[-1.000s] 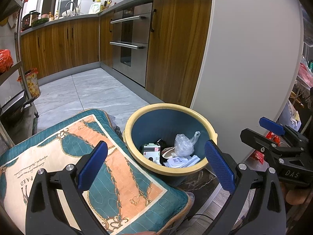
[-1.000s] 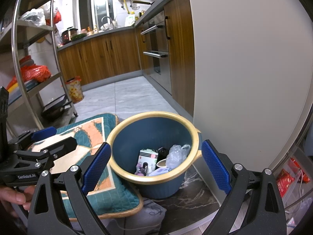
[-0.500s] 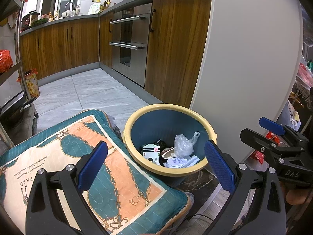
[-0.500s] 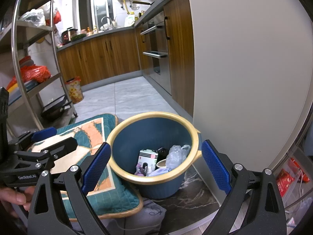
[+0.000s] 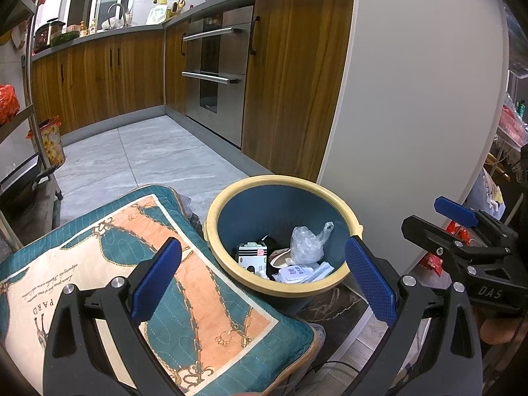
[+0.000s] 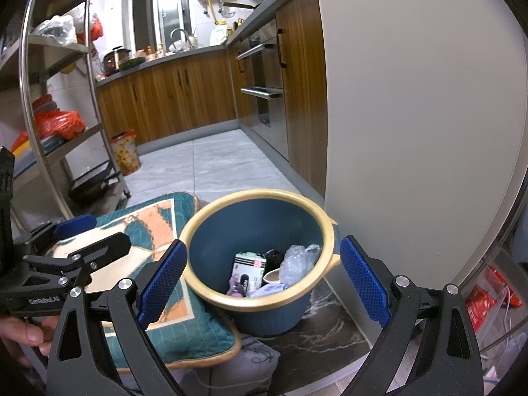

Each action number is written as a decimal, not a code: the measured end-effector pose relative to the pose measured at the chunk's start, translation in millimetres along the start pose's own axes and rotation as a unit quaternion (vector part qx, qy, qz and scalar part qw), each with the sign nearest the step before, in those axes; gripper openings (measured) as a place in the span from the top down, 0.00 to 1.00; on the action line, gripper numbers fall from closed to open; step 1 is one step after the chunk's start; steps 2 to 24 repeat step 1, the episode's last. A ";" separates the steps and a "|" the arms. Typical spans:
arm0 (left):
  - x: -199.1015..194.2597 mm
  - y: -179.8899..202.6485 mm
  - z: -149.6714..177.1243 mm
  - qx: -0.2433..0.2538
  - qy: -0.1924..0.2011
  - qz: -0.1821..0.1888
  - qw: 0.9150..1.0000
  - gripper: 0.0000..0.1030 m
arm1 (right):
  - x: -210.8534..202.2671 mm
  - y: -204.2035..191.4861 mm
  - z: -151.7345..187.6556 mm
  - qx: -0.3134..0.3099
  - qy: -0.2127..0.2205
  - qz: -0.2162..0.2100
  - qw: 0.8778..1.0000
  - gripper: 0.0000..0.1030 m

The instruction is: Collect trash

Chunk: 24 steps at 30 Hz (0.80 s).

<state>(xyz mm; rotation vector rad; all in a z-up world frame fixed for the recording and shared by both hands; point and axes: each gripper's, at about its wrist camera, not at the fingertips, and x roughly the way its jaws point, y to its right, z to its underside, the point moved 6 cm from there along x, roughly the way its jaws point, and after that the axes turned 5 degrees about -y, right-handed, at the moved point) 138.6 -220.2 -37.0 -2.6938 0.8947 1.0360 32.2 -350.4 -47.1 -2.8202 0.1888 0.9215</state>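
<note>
The blue, yellow-rimmed trash bin [image 5: 227, 198] (crumpled plastic bag [image 5: 305, 242] inside) sat between both wide-open, empty grippers' fingers: left gripper [image 5: 264, 275], right gripper [image 6: 264, 272]. Nothing had shifted since earlier.

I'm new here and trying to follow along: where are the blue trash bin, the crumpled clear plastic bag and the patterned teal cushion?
Blue trash bin with yellow rim [image 6: 321, 219]: right wrist view, on its rim.
Crumpled clear plastic bag [image 5: 305, 246]: left wrist view, on its middle.
Patterned teal cushion [image 5: 204, 300]: left wrist view, on its top.

bin [image 5: 227, 265] base hidden behind cushion [image 5: 204, 323], print on trash [image 5: 252, 257] illegible, countertop items too small
</note>
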 end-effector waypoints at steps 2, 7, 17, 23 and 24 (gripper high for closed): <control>-0.3 0.1 0.1 0.001 0.000 0.000 1.000 0.05 | -0.2 -0.1 -0.2 0.000 0.000 0.000 1.000 0.09; -0.3 0.1 0.1 0.001 0.000 0.000 1.000 0.05 | -0.2 -0.1 -0.2 0.000 0.000 0.000 1.000 0.09; -0.3 0.1 0.1 0.001 0.000 0.000 1.000 0.05 | -0.2 -0.1 -0.2 0.000 0.000 0.000 1.000 0.09; -0.3 0.1 0.1 0.001 0.000 0.000 1.000 0.05 | -0.2 -0.1 -0.2 0.000 0.000 0.000 1.000 0.09; -0.3 0.1 0.1 0.001 0.000 0.000 1.000 0.05 | -0.2 -0.1 -0.2 0.000 0.000 0.000 1.000 0.09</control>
